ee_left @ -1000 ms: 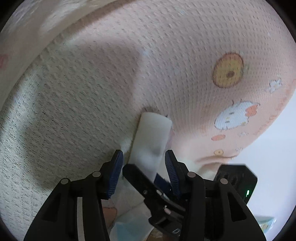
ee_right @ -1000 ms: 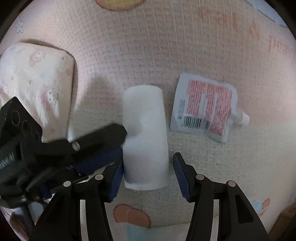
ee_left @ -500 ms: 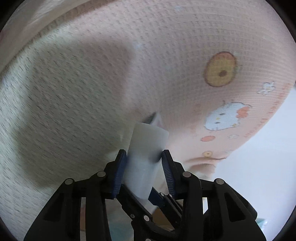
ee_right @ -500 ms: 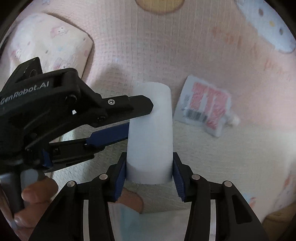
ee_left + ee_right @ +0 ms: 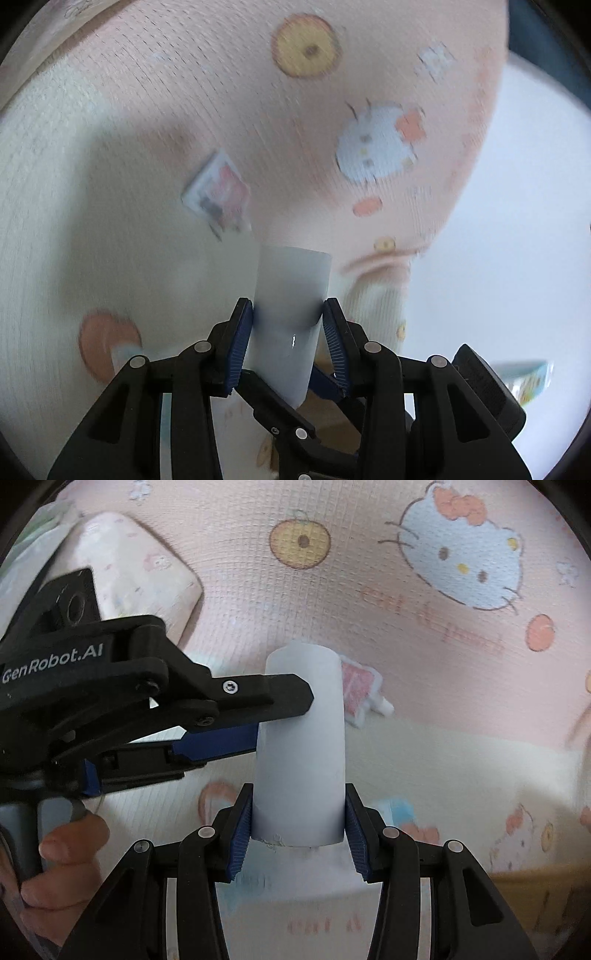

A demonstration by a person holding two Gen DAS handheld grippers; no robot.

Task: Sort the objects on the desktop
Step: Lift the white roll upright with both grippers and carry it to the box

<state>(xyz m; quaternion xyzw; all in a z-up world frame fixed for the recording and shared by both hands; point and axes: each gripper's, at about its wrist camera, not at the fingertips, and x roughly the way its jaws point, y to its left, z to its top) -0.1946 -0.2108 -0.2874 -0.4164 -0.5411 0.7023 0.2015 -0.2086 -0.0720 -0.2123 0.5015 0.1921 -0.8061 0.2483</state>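
Gripping one white, matte cylindrical roll [image 5: 301, 746] from two sides, we have it clear of the cloth: nearest the lens in the right wrist view, the right gripper [image 5: 298, 821] pinches the roll's lower end between its blue ribbed pads, while the left gripper [image 5: 284, 716] reaches in from the left of that view and clamps the same roll higher up, one black finger across its front. In the left wrist view the left gripper [image 5: 289, 334] shows its own blue pads pressed to the roll's [image 5: 291, 295] flanks, the right gripper's fingers just visible beneath. A person's hand [image 5: 55, 853] wraps the left tool's handle at the frame's lower left. Beyond the roll, a small red-and-white spouted pouch [image 5: 360, 688] lies flat on the pink-and-cream cartoon-cat patterned cloth [image 5: 461, 646], and farther off at upper left sits a pale pink printed soft pack [image 5: 147, 572]. We judge the step in hand to be carrying the roll to wherever it is sorted, a place not in view. Doing it well means moving both hands as one, keeping the roll's tilt steady so neither clamp twists it, squeezing no harder lest the soft wall crush, and passing well above the pouch rather than brushing it.
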